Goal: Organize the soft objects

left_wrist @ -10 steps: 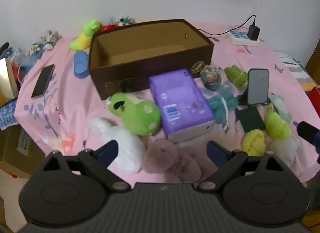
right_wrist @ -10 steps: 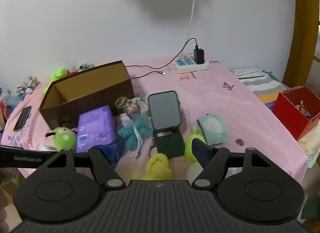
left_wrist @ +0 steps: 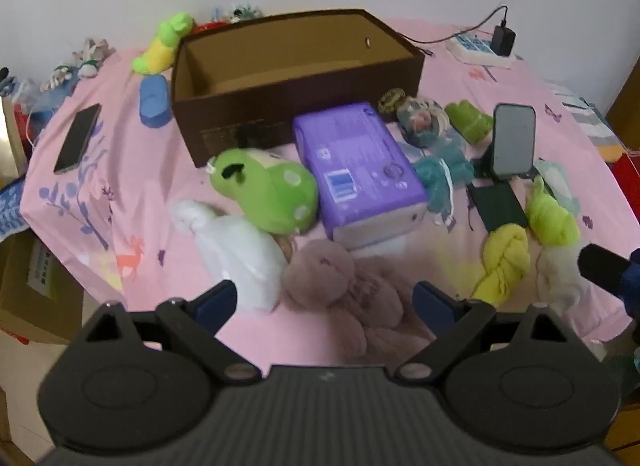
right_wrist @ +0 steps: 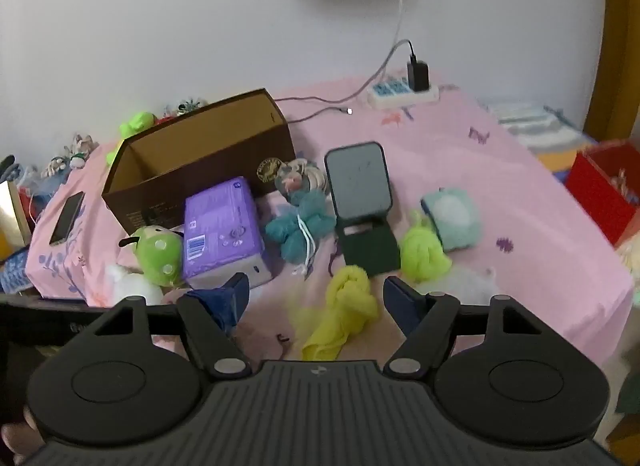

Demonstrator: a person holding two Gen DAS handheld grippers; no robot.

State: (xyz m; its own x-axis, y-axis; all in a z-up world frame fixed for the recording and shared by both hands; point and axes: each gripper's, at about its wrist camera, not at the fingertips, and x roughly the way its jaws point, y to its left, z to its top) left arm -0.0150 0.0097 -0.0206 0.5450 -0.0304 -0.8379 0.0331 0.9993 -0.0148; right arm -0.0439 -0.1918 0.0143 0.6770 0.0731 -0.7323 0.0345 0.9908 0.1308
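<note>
An empty brown cardboard box (left_wrist: pixel 296 77) stands on the pink bed, also seen as the box (right_wrist: pixel 200 161) in the right wrist view. In front of it lie a green plush (left_wrist: pixel 266 193), a purple packet (left_wrist: pixel 356 169), a white plush (left_wrist: pixel 236 254) and a mauve plush rabbit (left_wrist: pixel 344 298). My left gripper (left_wrist: pixel 324 302) hangs open above the rabbit, touching nothing. My right gripper (right_wrist: pixel 316 298) stands open over a yellow knotted cloth (right_wrist: pixel 344 310). A teal yarn bundle (right_wrist: pixel 300 225), a lime cloth (right_wrist: pixel 422 252) and a mint cushion (right_wrist: pixel 452 219) lie nearby.
A phone on a dark stand (right_wrist: pixel 360 201) sits mid-bed; another phone (left_wrist: pixel 76 137) lies at the left edge. A power strip with a charger (right_wrist: pixel 404 91) is by the wall. A red box (right_wrist: pixel 604 189) stands off the bed's right. The bed's front edge drops off below both grippers.
Both grippers have edged slightly forward over the bed, so the plush toys and cloths sit a little nearer. Nothing on the bed has moved.
</note>
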